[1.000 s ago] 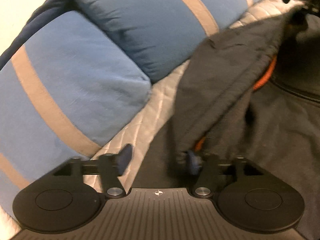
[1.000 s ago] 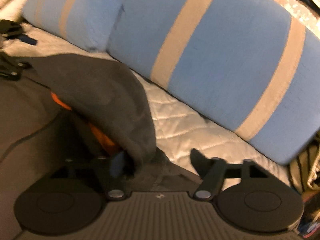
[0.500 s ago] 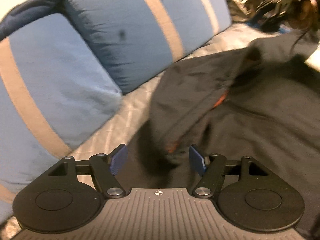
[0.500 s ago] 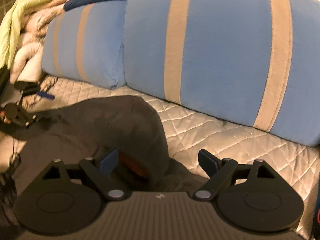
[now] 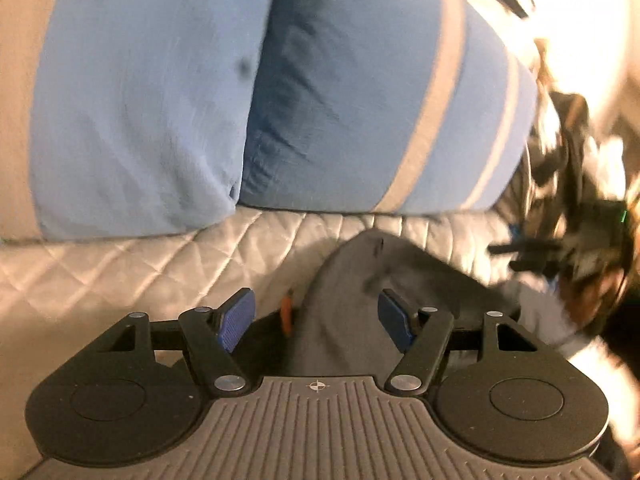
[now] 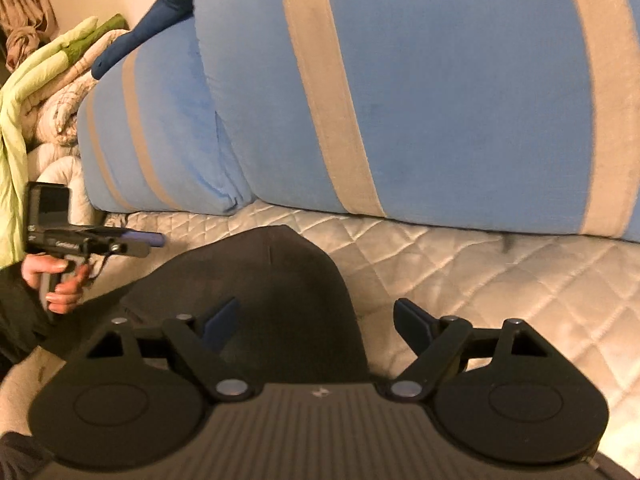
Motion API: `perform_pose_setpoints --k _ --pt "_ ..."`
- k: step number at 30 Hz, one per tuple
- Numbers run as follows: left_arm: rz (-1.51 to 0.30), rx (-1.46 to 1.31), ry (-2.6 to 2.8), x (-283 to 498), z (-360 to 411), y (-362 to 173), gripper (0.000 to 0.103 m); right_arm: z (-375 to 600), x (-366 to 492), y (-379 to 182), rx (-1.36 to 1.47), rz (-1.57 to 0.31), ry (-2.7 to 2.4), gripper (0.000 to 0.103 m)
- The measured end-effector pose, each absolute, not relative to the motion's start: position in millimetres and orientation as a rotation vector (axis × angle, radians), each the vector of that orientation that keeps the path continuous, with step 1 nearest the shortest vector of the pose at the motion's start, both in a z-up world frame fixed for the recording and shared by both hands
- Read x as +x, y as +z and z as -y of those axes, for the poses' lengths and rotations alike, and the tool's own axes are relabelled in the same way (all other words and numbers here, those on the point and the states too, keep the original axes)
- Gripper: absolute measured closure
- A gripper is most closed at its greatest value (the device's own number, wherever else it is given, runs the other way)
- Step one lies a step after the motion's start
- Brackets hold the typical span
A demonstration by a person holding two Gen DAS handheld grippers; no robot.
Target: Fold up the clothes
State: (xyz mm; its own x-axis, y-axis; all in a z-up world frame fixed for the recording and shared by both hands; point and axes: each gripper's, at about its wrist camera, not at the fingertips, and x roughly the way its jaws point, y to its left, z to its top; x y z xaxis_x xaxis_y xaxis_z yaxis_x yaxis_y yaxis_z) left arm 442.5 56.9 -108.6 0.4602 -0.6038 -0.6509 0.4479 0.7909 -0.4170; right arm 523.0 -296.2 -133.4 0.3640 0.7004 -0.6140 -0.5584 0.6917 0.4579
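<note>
A dark grey hooded garment (image 6: 276, 280) lies on the quilted white bedcover (image 6: 500, 276), its hood rounded toward the pillows. An orange lining strip (image 5: 286, 314) shows at its edge in the left wrist view, where the garment (image 5: 360, 292) is blurred. My left gripper (image 5: 316, 318) is open above the hood, nothing between its blue pads. My right gripper (image 6: 316, 320) is open too, hovering over the hood's right edge. In the right wrist view a hand (image 6: 60, 284) holds the left gripper (image 6: 154, 239) at the far left, clear of the cloth.
Two blue pillows with beige stripes (image 6: 440, 92) (image 5: 140, 100) lean along the back of the bed. Folded green and cream bedding (image 6: 36, 92) is piled at the far left. Blurred dark clutter (image 5: 580, 220) sits at the right in the left wrist view.
Both grippers have let go of the hood and pulled back and up. The hood, held raised a second ago, now lies flat on the garment.
</note>
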Motion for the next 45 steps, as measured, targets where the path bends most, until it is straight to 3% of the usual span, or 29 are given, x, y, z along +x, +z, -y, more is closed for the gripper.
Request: perform_pose_setpoints --k 5,15,17,18,19,20,22,32,38,45 --pt "-0.963 -0.310 -0.662 474.5 -45.3 -127.9 0.035 284.2 553.9 -152.5 0.255 -0.944 0.844 0.017" --pt "-1.079 -0.369 -0.700 503.8 -22.8 -155.1 0.037 260.1 585.9 -183.1 0.334 -1.021 0.912 0.036" --pt "-1.091 -0.368 -0.697 504.7 -19.5 -158.6 0.050 254.8 588.7 -186.3 0.338 -1.027 0.915 0.043" --pt "-1.096 -0.368 -0.694 505.1 -18.1 -160.1 0.065 252.2 589.9 -187.7 0.340 -1.030 0.916 0.050" --pt "-1.102 -0.368 -0.692 505.5 -16.6 -161.6 0.083 249.5 590.6 -188.1 0.339 -1.033 0.918 0.061" --pt "-1.105 -0.358 -0.690 505.0 -14.9 -161.1 0.089 246.3 590.5 -187.5 0.329 -1.036 0.917 0.069" --pt "-1.108 -0.325 -0.685 502.9 -11.1 -157.8 0.097 240.0 589.7 -185.7 0.306 -1.038 0.916 0.098" --pt "-0.908 -0.182 -0.578 471.2 -3.2 -80.2 0.100 225.2 551.3 -110.1 0.099 -0.832 0.848 0.101" --pt "-0.686 -0.053 -0.510 429.7 7.6 -30.2 0.100 221.0 509.5 -55.1 -0.003 -0.615 0.743 0.101" --pt "-0.453 0.186 -0.434 378.6 31.6 -21.3 0.100 208.5 467.3 -52.5 -0.187 -0.487 0.670 0.101"
